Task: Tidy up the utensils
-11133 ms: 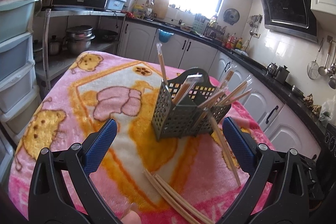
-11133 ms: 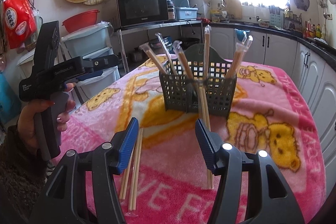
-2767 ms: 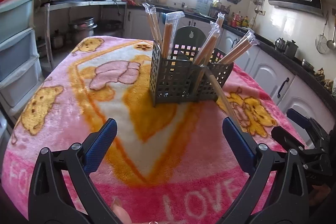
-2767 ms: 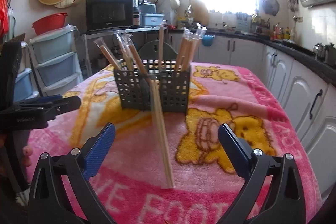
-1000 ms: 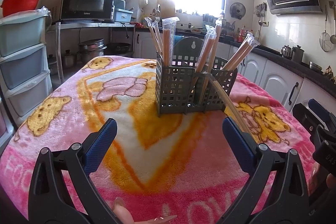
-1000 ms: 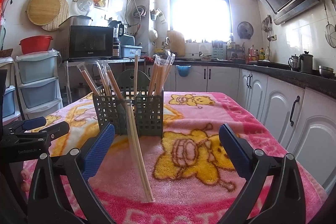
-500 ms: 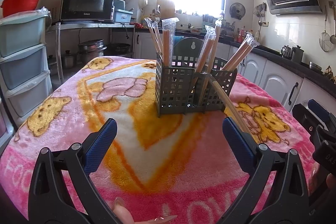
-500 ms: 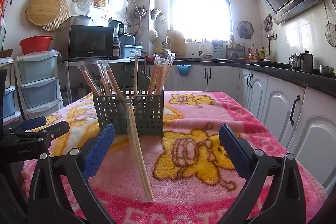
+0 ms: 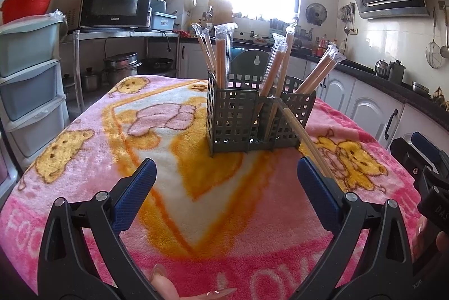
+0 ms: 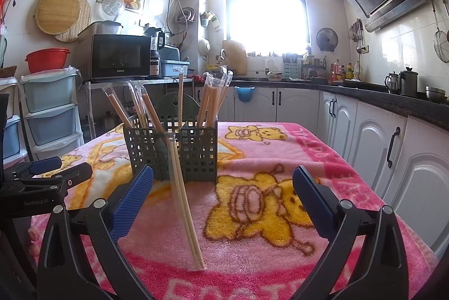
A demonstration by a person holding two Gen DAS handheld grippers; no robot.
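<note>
A dark grey lattice utensil holder stands on the pink bear-print blanket that covers the table. Several plastic-wrapped chopstick pairs stand upright in its compartments. One wrapped chopstick pair leans against the holder's outer wall, its lower end on the blanket. My left gripper hovers open, short of the holder, with nothing between its fingers. My right gripper is open too, near the blanket's edge, the leaning pair in front of its left finger.
Stacked plastic drawers and a shelf with a microwave stand at the left. White cabinets and a dark counter run along the right. Each gripper shows at the other view's edge: the right gripper, the left gripper.
Over eleven seconds, the loose chopsticks on the blanket are gone and more stand in the holder. Both grippers have drawn back and lowered; in the last second nothing moved.
</note>
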